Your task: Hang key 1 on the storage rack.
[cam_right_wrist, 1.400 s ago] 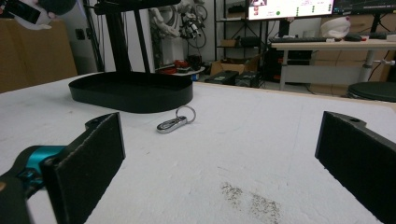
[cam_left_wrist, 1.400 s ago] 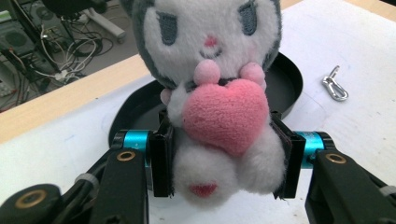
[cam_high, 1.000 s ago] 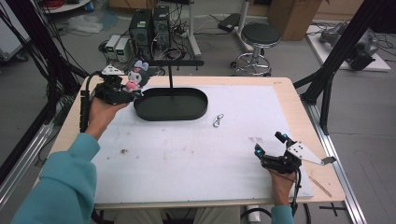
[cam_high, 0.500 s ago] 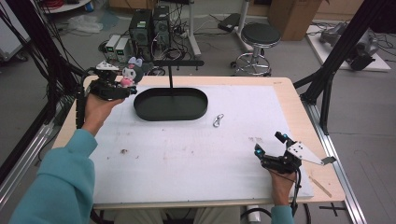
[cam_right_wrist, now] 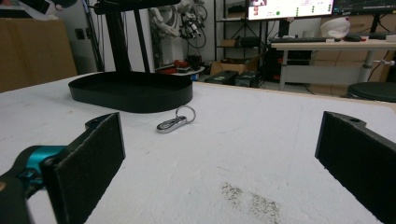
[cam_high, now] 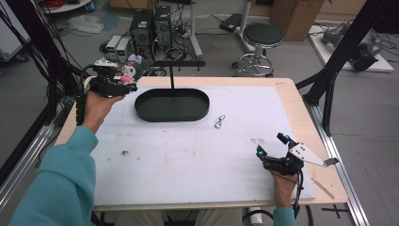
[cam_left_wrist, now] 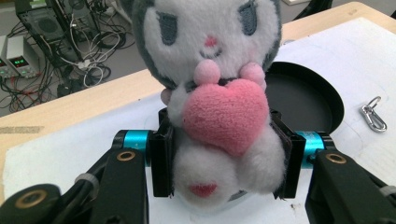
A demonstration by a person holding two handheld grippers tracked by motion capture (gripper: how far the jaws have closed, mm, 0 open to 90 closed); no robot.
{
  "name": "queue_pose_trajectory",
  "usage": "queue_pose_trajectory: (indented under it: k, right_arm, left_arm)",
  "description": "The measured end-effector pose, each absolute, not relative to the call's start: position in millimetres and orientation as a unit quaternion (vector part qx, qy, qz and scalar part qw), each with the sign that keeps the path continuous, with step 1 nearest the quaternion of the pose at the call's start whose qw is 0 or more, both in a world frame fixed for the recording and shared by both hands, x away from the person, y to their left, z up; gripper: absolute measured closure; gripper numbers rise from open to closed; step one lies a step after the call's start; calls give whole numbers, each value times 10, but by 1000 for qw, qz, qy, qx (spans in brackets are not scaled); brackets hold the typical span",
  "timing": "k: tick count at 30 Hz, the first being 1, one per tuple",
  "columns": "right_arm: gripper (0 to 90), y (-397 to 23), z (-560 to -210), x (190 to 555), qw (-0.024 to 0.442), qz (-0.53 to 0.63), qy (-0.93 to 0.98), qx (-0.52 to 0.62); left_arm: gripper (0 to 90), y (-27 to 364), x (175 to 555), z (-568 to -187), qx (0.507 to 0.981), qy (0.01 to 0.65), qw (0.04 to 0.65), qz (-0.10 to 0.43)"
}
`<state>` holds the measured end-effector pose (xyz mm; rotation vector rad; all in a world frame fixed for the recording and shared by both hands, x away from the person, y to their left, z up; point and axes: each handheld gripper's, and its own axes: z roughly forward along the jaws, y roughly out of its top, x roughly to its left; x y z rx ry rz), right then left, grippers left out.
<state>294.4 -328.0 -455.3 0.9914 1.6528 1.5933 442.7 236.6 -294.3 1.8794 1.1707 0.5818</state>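
**Plush toy gripped and lifted; hanging on the stand not yet done**

While the left gripper (cam_high: 123, 81) clamps its jaws on the plush toy (cam_left_wrist: 219, 100) about the waist, the toy hangs above the bench's (cam_high: 188, 155) ten o'clock corner, just beside the black tray (cam_high: 172, 104). Its long axis runs head up, face toward the gripper camera. Judged remaining: fitting the metal clip (cam_high: 219, 121), at the tray's four o'clock, and hanging from the stand's crossbar (cam_high: 179, 63). The right gripper (cam_high: 273, 149), at five o'clock, rests wide open, empty.
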Motion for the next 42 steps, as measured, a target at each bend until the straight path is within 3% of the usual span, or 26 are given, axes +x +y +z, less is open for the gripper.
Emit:
queue_pose_trajectory:
  k: [42]
  right_arm:
    - [7,-3274,-4554,2938,316,604,629,374]
  left_arm:
    - [523,2499,4565,-3106,731,498,402,237]
